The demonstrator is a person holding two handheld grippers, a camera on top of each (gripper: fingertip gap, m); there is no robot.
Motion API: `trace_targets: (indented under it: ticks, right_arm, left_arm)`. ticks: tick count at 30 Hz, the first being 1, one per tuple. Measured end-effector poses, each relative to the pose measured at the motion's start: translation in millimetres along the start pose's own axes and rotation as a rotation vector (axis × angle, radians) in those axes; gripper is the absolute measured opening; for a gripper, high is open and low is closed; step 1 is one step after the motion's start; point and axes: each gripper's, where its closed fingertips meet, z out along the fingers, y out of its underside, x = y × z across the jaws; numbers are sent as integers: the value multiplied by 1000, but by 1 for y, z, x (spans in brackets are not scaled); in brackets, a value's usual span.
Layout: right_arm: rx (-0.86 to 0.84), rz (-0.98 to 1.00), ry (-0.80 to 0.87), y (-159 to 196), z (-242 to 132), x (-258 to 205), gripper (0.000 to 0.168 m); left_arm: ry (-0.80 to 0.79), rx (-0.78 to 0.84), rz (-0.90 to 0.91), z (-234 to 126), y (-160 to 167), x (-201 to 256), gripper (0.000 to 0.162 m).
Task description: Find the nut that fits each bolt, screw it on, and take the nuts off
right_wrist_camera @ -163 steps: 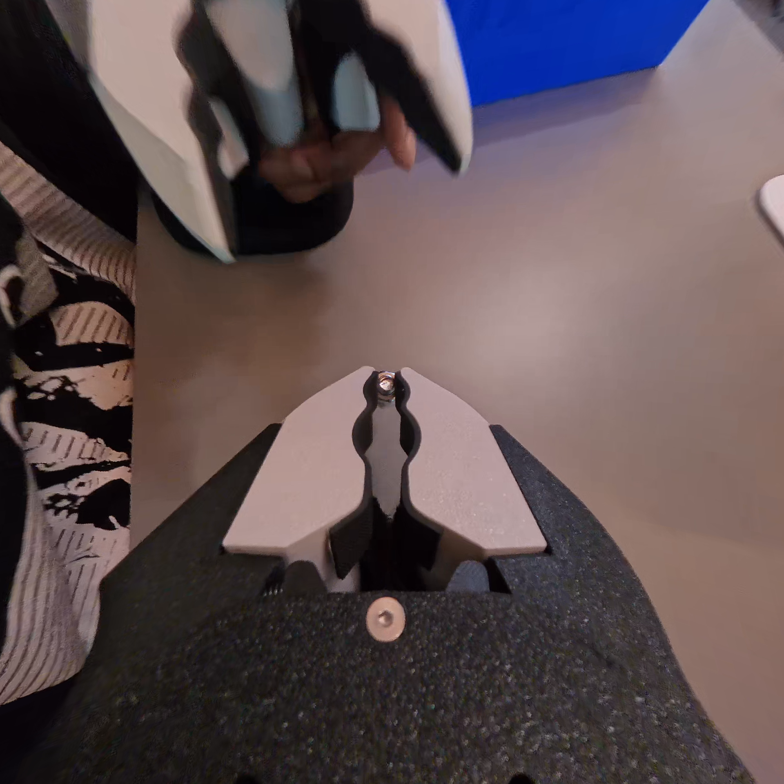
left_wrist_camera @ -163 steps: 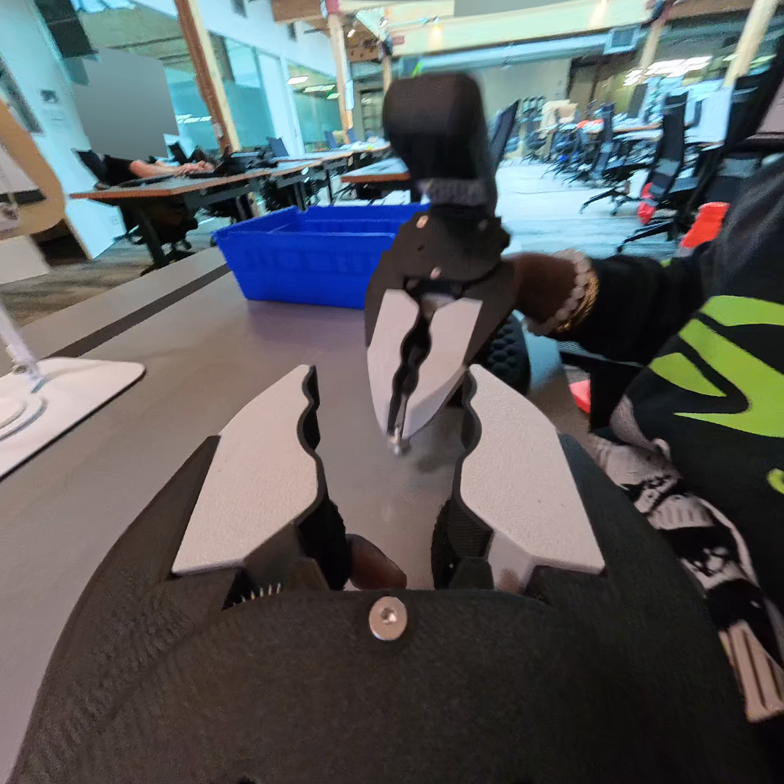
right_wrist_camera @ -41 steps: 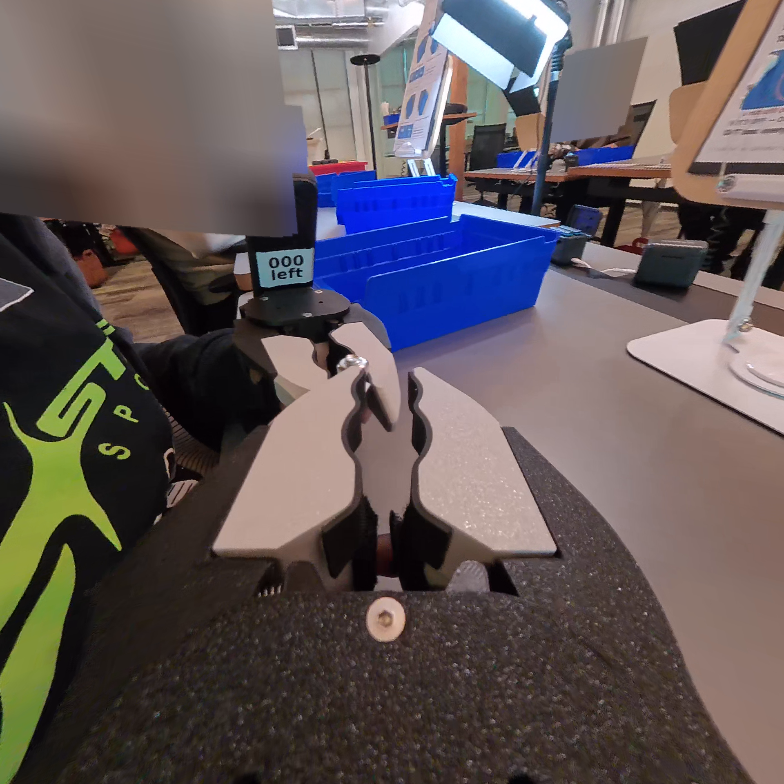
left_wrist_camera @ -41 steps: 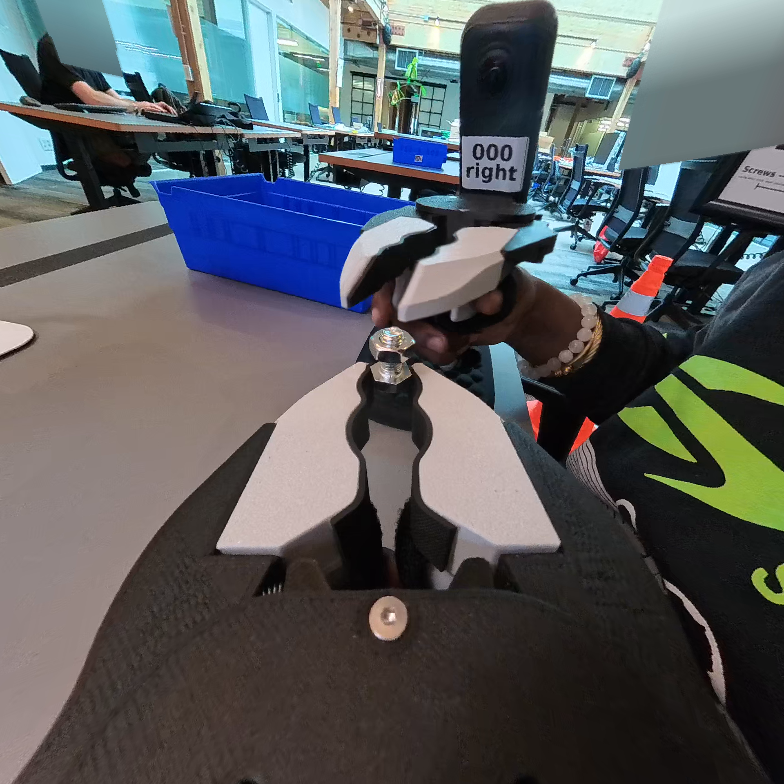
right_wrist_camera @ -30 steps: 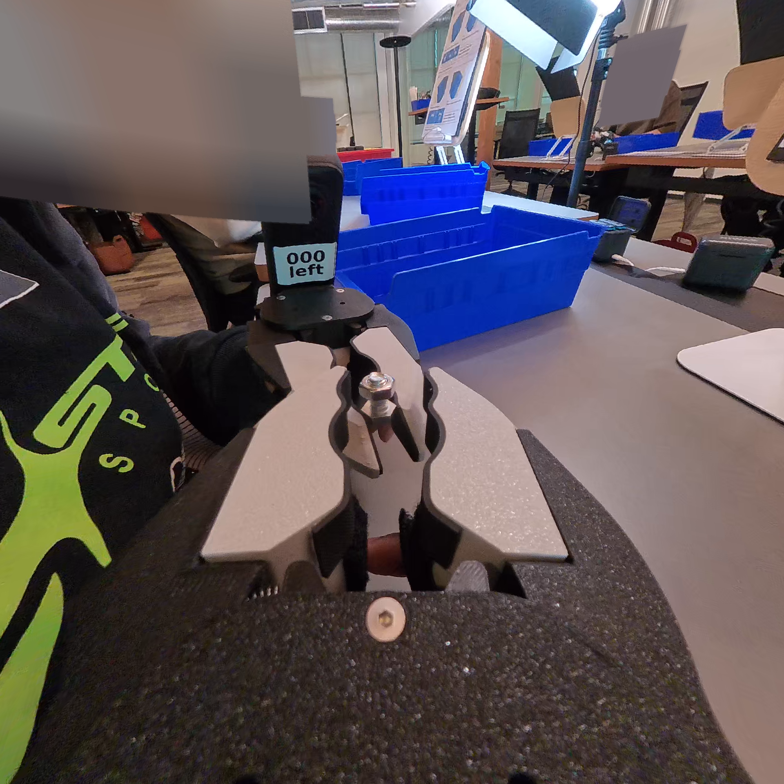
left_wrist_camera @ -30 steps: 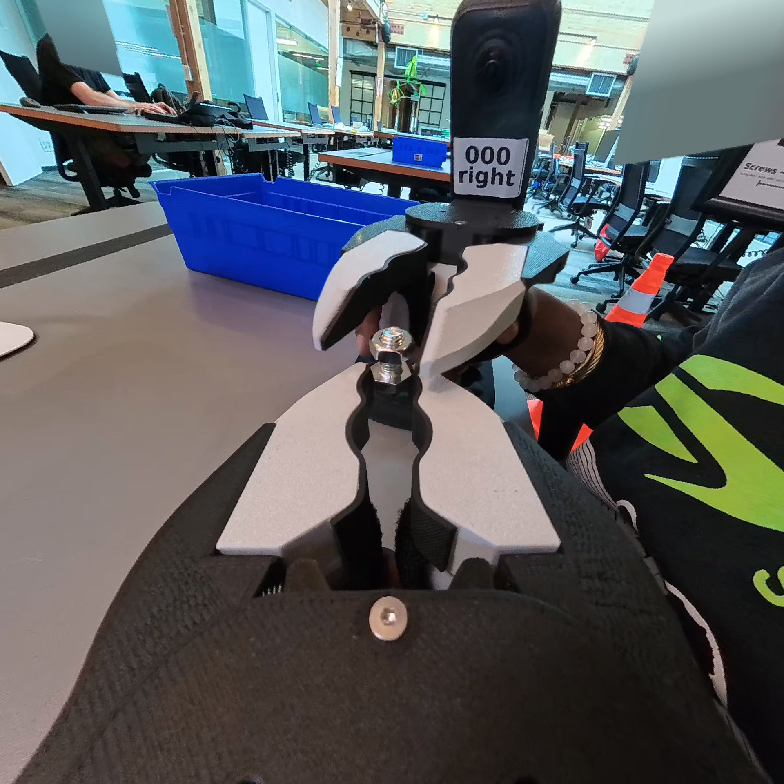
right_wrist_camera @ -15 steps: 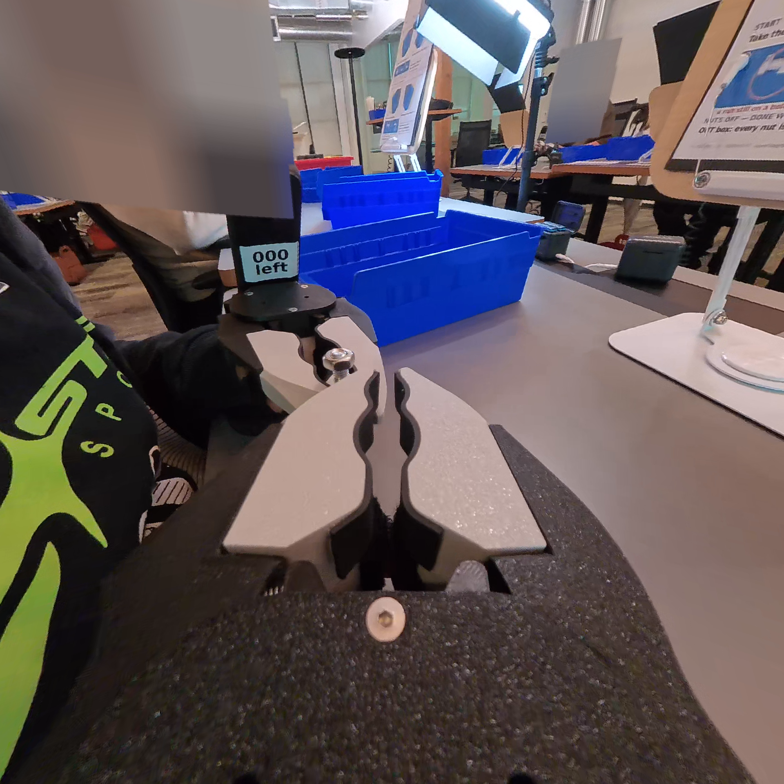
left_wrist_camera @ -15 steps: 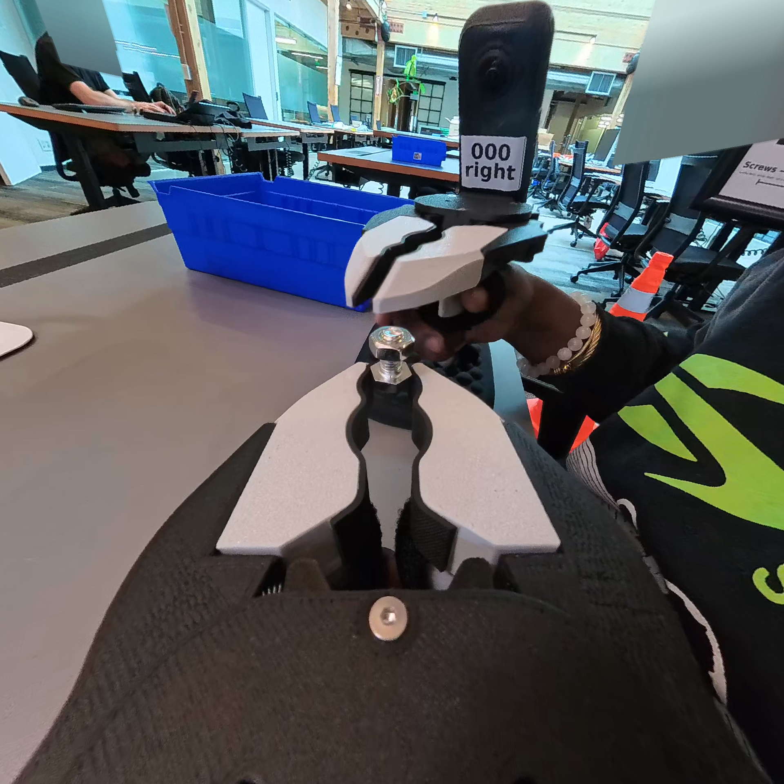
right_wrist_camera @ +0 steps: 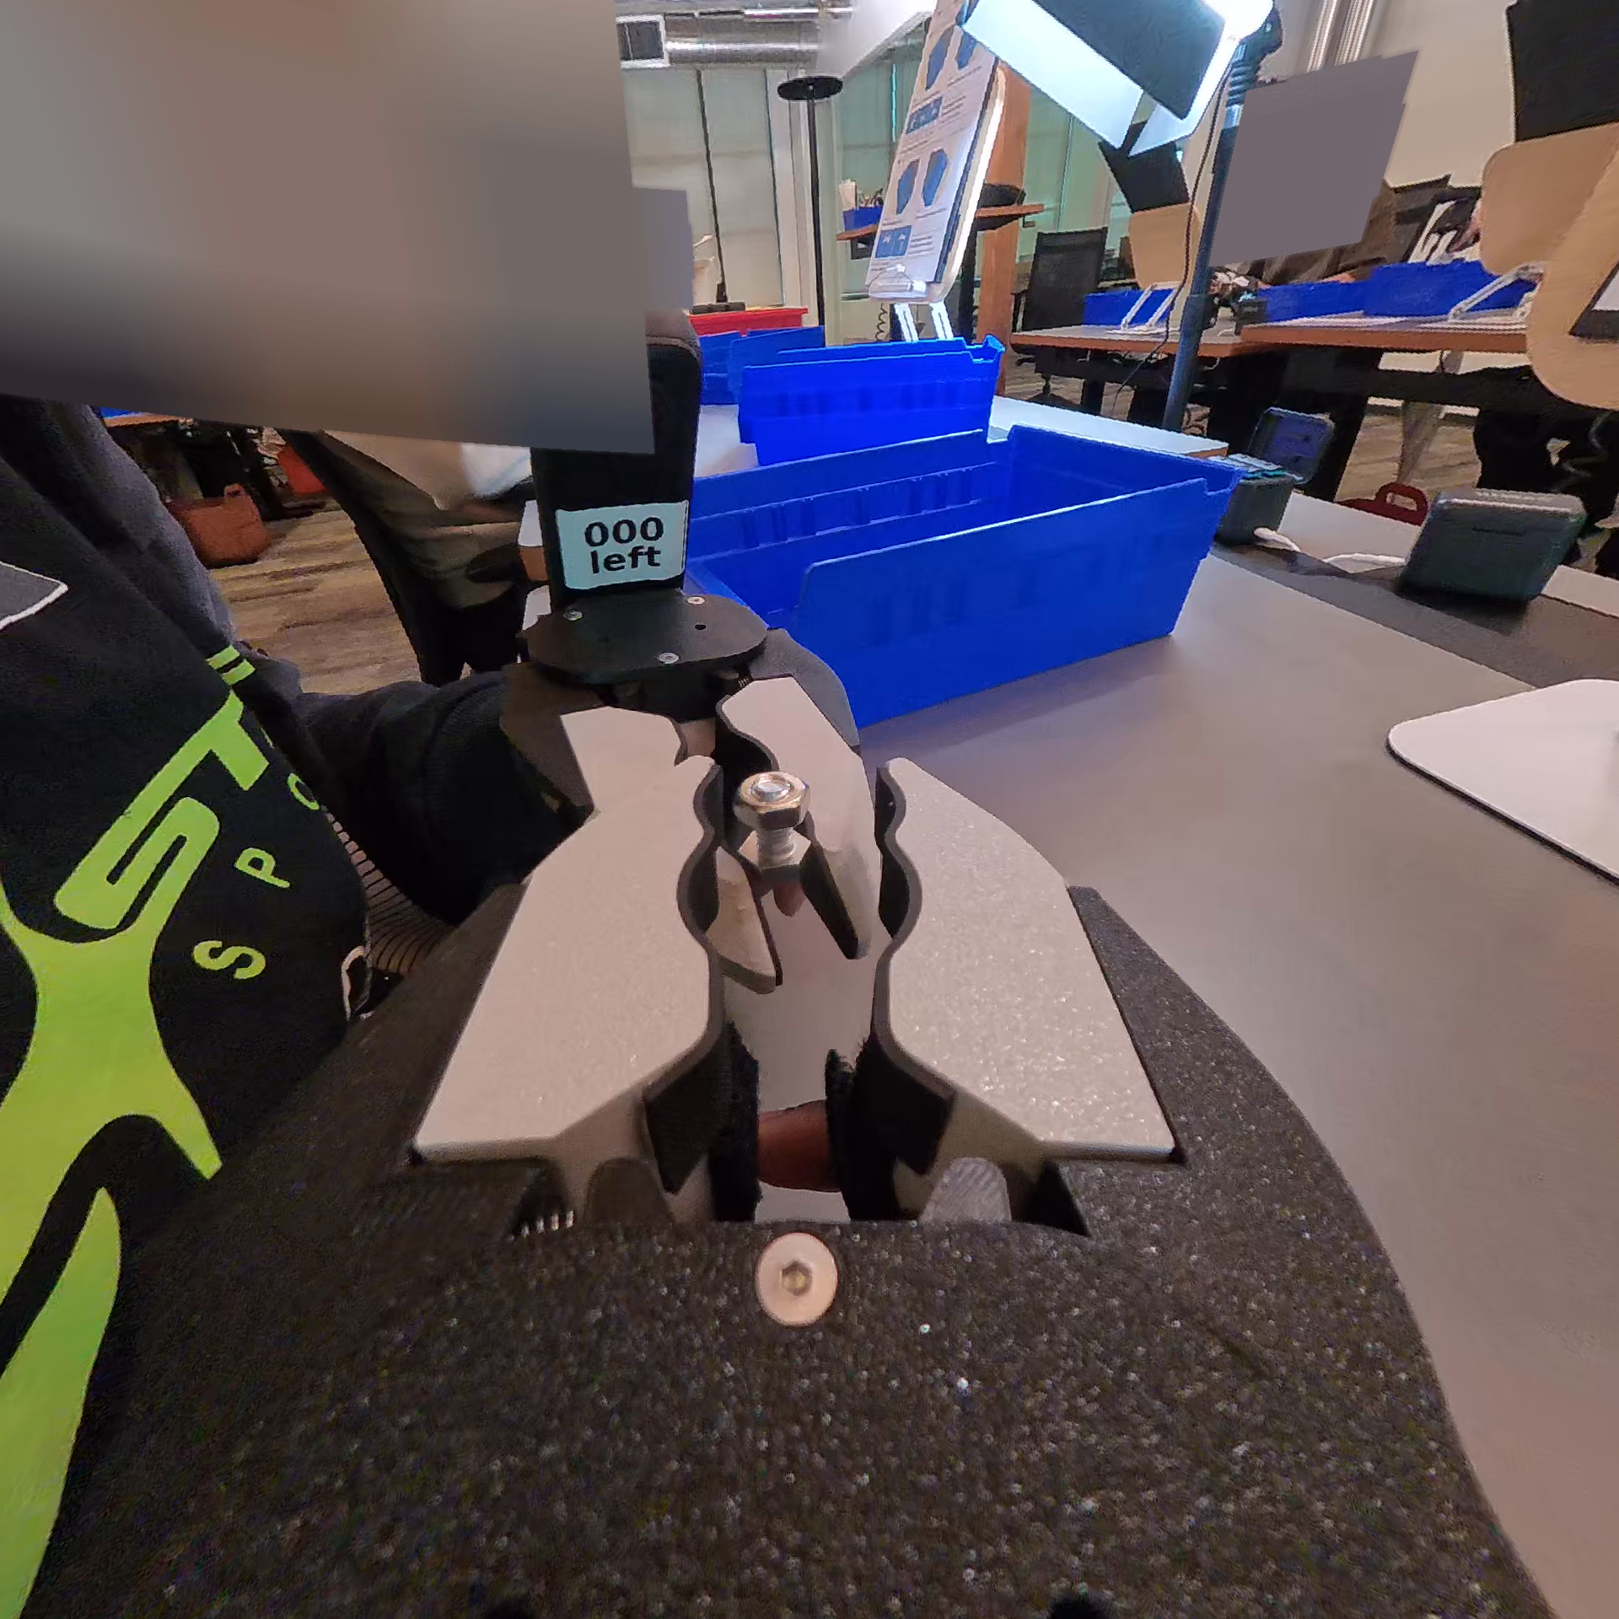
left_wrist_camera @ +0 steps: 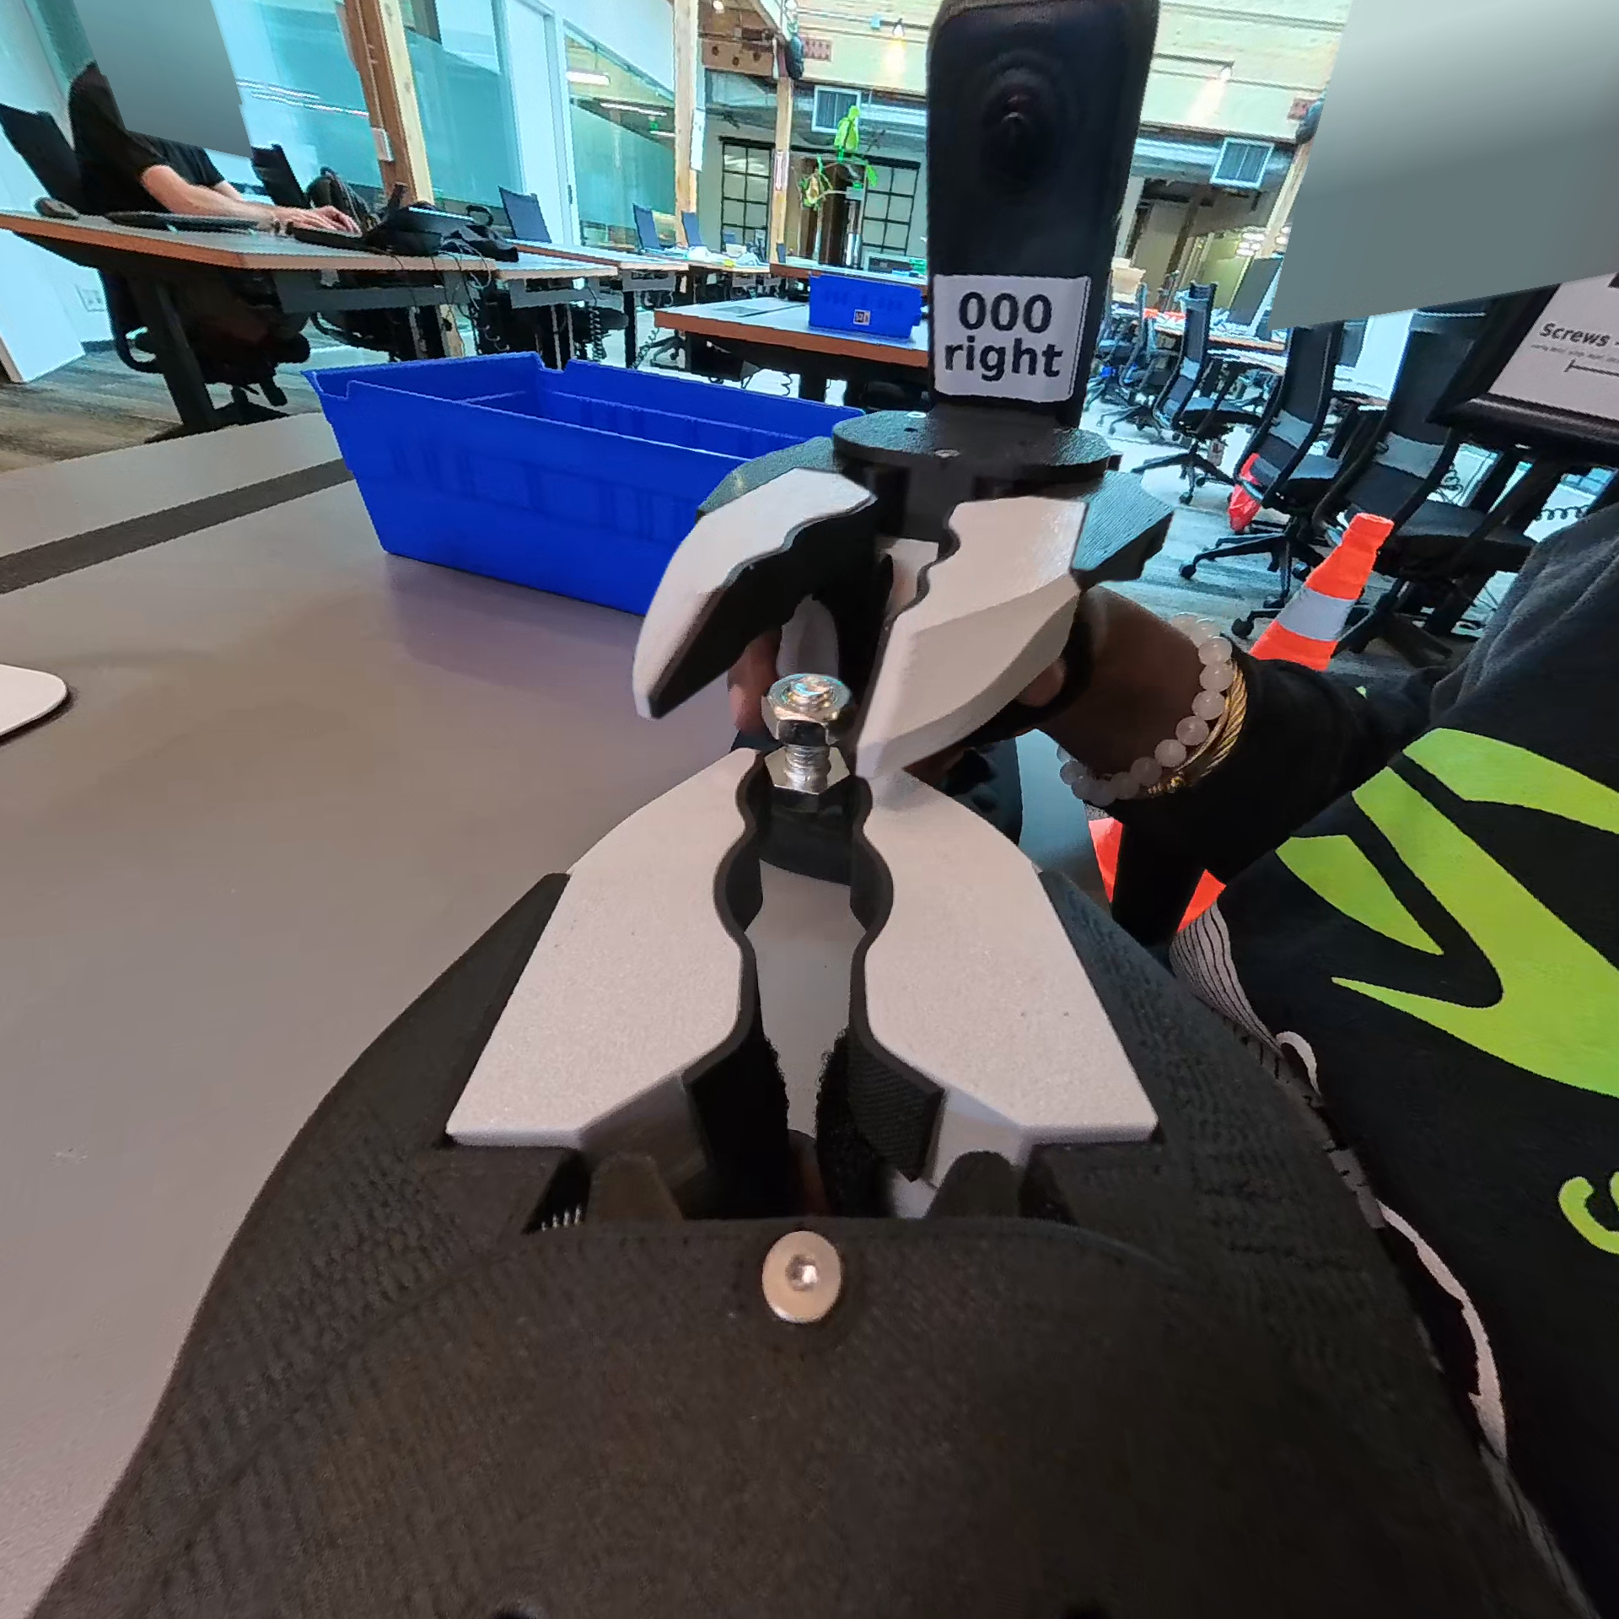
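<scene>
I see a blue bin [left_wrist_camera: 561,477] on the grey table [left_wrist_camera: 219,745], with an orange cone [left_wrist_camera: 1332,596] beyond. Office chairs [left_wrist_camera: 1226,385] stand farther back, and a white base [right_wrist_camera: 1524,771] lies on the table.

You have one bolt [left_wrist_camera: 804,764] standing upright, its silver threaded shank pointing up and its hex head [left_wrist_camera: 803,782] at the bottom, pinched at the tip of your left gripper [left_wrist_camera: 804,788]. A bright hex nut [left_wrist_camera: 807,711] sits at the very top of the shank, level, with the end of the bolt showing flush in its bore. A short stretch of bare thread separates the nut from the head. From your right wrist view the nut [right_wrist_camera: 771,806] tops the same thread, the bolt [right_wrist_camera: 776,843] leaning slightly.
</scene>
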Motion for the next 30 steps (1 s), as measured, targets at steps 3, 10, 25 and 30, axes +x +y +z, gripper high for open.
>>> trace_targets:
  ticks: [3,10,25,30]
  right_arm:
    - [-10,-8,13,2,-1,2,33]
    - [7,-20,54,-1,-22,10,14]
    - [18,5,0,-1,-2,0,37]
    - [21,-5,6,-2,-5,2,30]
  left_arm:
    - [1,-1,1,0,0,0,15]
    - [6,8,-5,-1,-1,1,15]
    - [1,-3,4,0,0,1,15]
    - [1,-1,1,0,0,0,15]
